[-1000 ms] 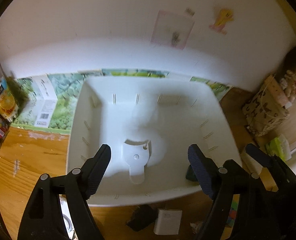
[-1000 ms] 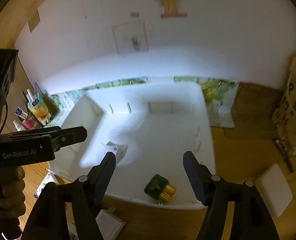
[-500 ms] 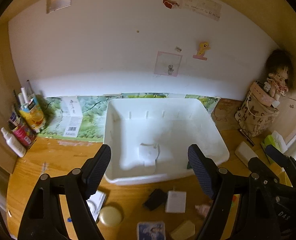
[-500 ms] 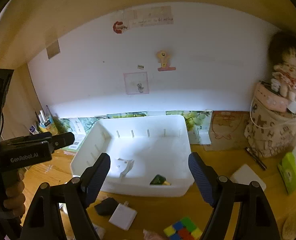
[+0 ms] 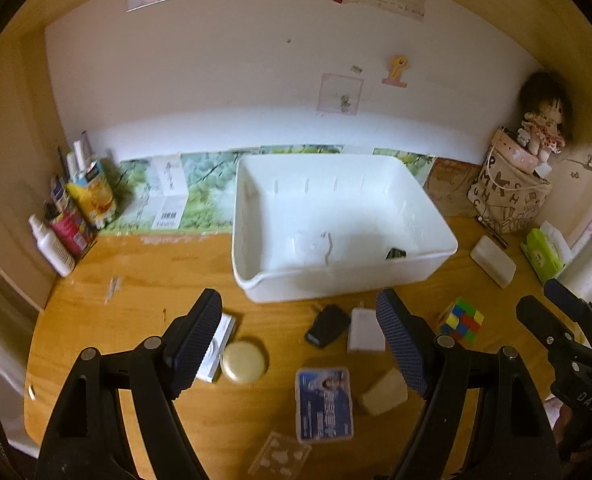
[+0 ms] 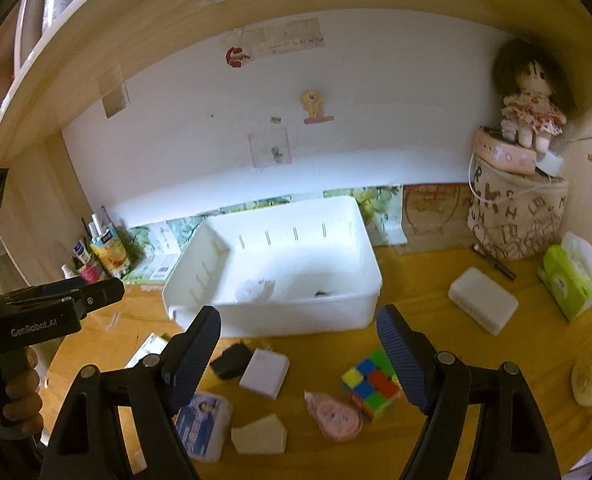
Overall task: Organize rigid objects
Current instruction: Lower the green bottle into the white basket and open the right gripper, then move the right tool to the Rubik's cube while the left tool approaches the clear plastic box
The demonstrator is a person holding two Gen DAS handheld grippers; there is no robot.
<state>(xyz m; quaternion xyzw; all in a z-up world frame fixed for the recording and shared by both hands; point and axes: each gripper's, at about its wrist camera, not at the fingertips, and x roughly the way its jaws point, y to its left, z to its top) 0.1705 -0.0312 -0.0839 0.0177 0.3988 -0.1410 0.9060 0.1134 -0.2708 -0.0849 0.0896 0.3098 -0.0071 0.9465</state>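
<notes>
A white plastic bin (image 5: 344, 280) (image 6: 296, 316) stands at the back of the wooden desk. In it lie a white piece (image 5: 312, 246) and a dark green bottle (image 5: 395, 254). In front of the bin lie a black adapter (image 5: 327, 326), a white charger (image 5: 364, 330), a colour cube (image 5: 462, 320) (image 6: 372, 384), a round yellow compact (image 5: 243, 367), a blue card box (image 5: 324, 404) and a beige block (image 5: 384, 392). My left gripper (image 5: 298, 298) hangs open above these items, holding nothing. My right gripper (image 6: 298, 314) is open too, above the cube and a pink tape roll (image 6: 334, 414).
Bottles and cartons (image 5: 75, 216) crowd the back left corner. A patterned bag with a doll (image 6: 516, 208) stands at the back right. A white case (image 6: 482, 300) and a green tissue pack (image 6: 568, 280) lie right of the bin. A hand (image 6: 15, 396) holds the left gripper's handle.
Both grippers have drawn back and upward from over the bin, so the loose items in front of it now show. The right jaws stand a little wider than a second ago.
</notes>
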